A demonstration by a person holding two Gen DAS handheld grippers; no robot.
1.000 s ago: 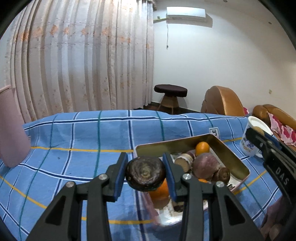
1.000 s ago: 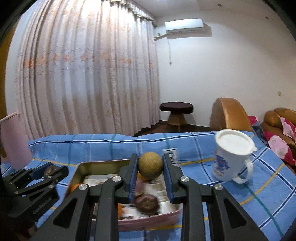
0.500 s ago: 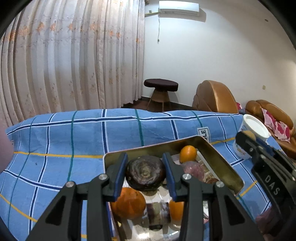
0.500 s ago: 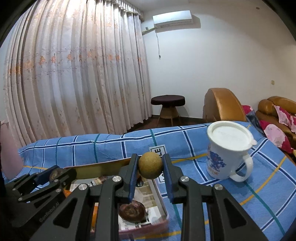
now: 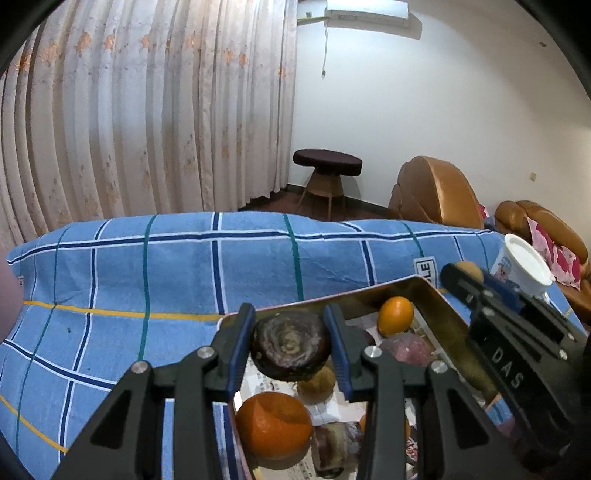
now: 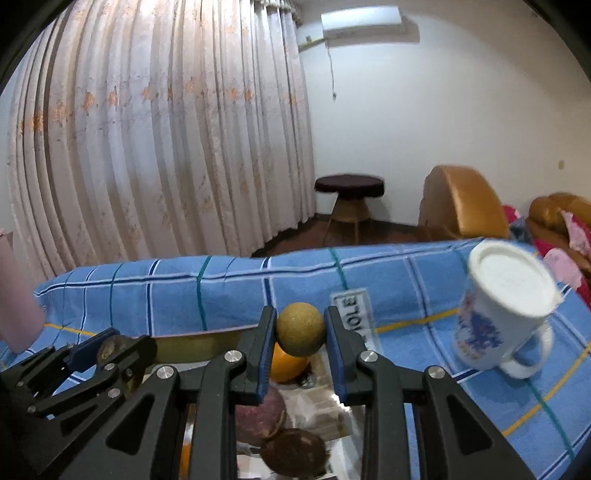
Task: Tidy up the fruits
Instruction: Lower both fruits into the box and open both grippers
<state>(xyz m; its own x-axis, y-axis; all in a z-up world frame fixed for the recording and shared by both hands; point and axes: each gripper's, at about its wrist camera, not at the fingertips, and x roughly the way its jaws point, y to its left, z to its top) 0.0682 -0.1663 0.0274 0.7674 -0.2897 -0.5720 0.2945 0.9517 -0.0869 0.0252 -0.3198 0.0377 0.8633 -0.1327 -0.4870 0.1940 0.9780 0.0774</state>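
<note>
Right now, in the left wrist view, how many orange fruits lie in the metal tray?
3. A small orange at the tray's far end, a large orange by its near left wall, and a third orange, mostly covered, right of that. More may be hidden.

place: home living room | signs: curtains [image 5: 147, 110], sofa [image 5: 543, 229], air conditioner [image 6: 369, 22]

Fruits [image 5: 273, 424] in tray [image 5: 439, 306] on cloth [image 5: 147, 266], mug [image 6: 506, 310] right (stool [image 6: 349, 186] behind)

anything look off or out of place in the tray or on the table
Nothing stands out. The tray sits flat on the checked cloth with fruit loose inside, the mug stands upright, and nothing looks spilled or damaged.
</note>
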